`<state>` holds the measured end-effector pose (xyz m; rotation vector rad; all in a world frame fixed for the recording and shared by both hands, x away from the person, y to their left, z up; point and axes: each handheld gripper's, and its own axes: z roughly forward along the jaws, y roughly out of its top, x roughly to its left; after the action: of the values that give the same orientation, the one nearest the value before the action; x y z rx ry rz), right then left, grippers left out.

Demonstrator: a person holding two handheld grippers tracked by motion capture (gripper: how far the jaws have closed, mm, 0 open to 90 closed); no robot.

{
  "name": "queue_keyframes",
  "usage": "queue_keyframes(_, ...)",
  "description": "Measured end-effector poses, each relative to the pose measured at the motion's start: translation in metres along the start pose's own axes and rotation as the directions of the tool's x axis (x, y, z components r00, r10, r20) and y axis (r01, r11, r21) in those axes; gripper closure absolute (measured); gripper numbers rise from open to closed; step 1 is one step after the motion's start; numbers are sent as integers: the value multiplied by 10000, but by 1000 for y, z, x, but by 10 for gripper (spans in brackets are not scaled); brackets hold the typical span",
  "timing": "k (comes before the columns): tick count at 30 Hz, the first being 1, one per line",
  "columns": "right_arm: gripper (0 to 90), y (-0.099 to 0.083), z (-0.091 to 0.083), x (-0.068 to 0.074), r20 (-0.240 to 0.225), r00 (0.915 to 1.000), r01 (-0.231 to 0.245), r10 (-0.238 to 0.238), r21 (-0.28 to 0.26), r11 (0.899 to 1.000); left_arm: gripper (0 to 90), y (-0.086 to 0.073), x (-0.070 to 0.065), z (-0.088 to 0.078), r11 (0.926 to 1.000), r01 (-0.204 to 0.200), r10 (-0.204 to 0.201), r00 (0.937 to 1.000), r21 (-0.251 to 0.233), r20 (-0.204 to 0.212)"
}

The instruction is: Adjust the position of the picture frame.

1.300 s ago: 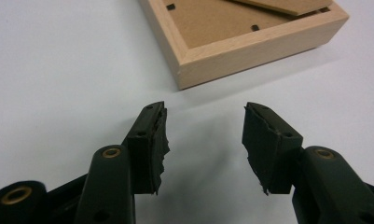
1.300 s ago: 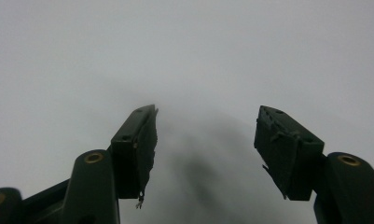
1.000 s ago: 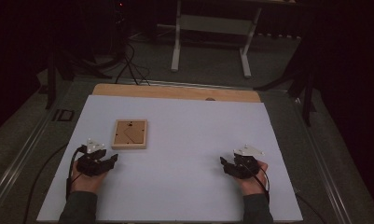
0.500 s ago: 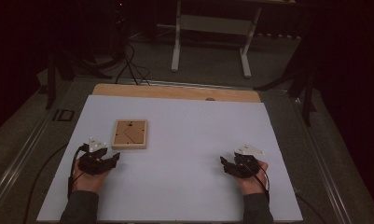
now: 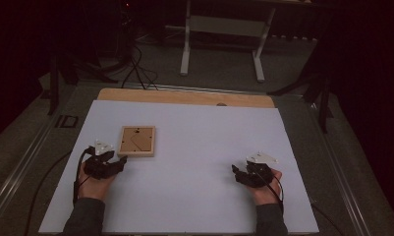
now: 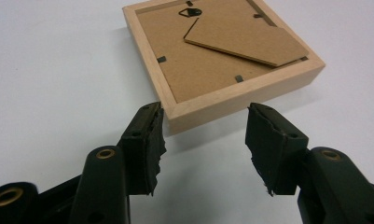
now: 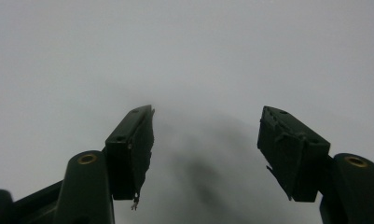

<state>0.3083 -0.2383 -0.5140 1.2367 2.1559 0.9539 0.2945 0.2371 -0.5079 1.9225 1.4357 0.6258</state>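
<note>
We see one frame (image 5: 136,141) at eleven o'clock on the counter (image 5: 194,147), and two tongs: the left tongs (image 6: 203,135), whose jaws have just narrowed a little, and the right tongs (image 7: 205,149) both gape empty.

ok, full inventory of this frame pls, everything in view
frame: 1, pale wood with brown card back, face down on the sheet's left half, just ahead of the left gripper
stand flap: 1, brown card, on the frame's back, partly lifted
sheet: 1, white, covers the table
table: 1, wood, edge shows past the sheet's far side
metal stand: 1, pale grey, on the floor behind the table
left gripper: 1, black, open, jaws at the frame's near corner, not gripping
right gripper: 1, black, open over bare sheet
hands: 2, near edge, dark sleeves
</note>
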Motion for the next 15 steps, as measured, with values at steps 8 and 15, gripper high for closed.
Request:
queue_keyframes(8, 354, 0, 0, -1, -9, 10000, -12, 12, 9, 10000, 502, 11, 9, 3, 9995, 213, -219, 9994, -218, -270)
queue_keyframes(15, 354, 0, 1, -1, 8, 10000, 7, -7, 37, 10000, 545, 17, 14, 14, 9997, 246, -247, 9989, -27, -406)
